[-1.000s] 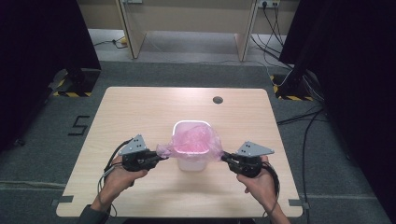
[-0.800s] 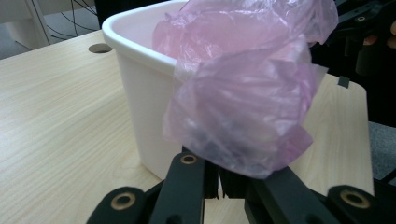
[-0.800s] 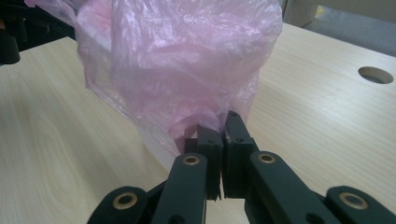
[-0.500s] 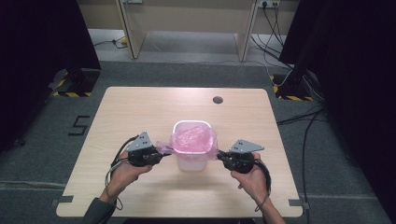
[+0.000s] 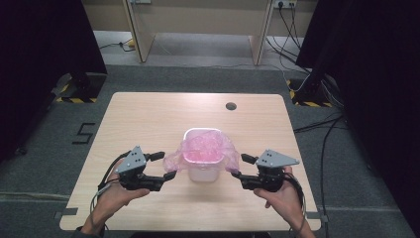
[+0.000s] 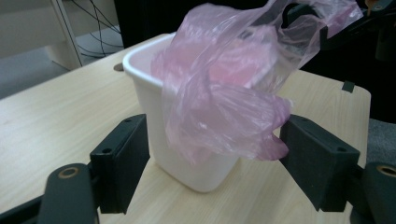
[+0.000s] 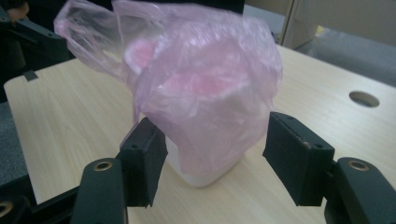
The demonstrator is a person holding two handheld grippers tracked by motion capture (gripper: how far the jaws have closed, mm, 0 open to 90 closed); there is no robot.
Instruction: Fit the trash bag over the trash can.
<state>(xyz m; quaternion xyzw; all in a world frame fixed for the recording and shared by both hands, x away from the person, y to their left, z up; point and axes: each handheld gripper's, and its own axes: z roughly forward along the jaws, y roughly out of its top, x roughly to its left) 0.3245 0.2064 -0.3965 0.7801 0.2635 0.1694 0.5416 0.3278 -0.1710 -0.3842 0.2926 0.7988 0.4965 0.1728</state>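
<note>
The left gripper point(image 5: 165, 166) sits at the near left of the table point(image 5: 148, 119), held in one hand point(image 5: 116, 196), its two black jaws spread wide and holding nothing; in the left gripper view the loose pink bag point(image 6: 224, 93) hangs down between them, with one jaw just beside the plastic and the other standing clear of the tub. The right gripper point(image 5: 242, 166), in the other hand point(image 5: 280, 198) at the near right, is likewise wide open and empty, its two jaws on either side of the draped plastic without closing on it. So there are two grippers, one on each flank, both pointing inward at the same thing. Between them, a little farther in and near the middle of the table, stands one small white tub point(image 5: 202, 171), upright, with the one pink bag lining it. The bag's top is turned out over the rim and spills down both the left and right sides of the tub. Farther off, near the back edge of the table, there is one round hole point(image 5: 231, 105) in the wood. Beyond the table lies grey carpet point(image 5: 208, 79) with several cables point(image 5: 317, 124) trailing across it on the right.
</note>
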